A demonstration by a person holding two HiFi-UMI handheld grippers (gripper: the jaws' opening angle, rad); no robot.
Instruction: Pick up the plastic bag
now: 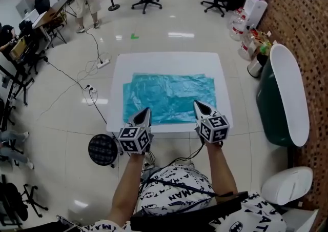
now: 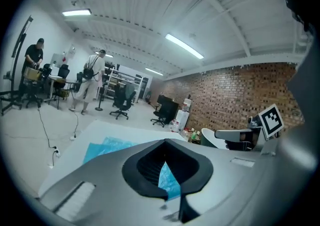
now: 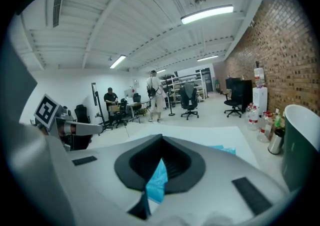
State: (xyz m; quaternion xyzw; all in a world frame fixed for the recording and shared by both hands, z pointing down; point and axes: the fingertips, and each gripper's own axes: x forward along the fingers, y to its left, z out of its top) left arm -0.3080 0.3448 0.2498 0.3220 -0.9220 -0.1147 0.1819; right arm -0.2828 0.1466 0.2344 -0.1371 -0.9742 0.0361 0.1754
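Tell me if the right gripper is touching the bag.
Touching. In its own view, the right gripper has its jaws shut on a fold of the bag.

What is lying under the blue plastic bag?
The white table shows on all sides of the blue plastic bag, so the bag lies on it. The part of the table beneath the bag is covered, so anything there cannot be seen.

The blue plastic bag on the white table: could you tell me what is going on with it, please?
A person holds a gripper in each hand. The left gripper and the right gripper are both shut on the near edge of the plastic bag, one towards each corner. The bag lies spread flat on the white table, not yet lifted.
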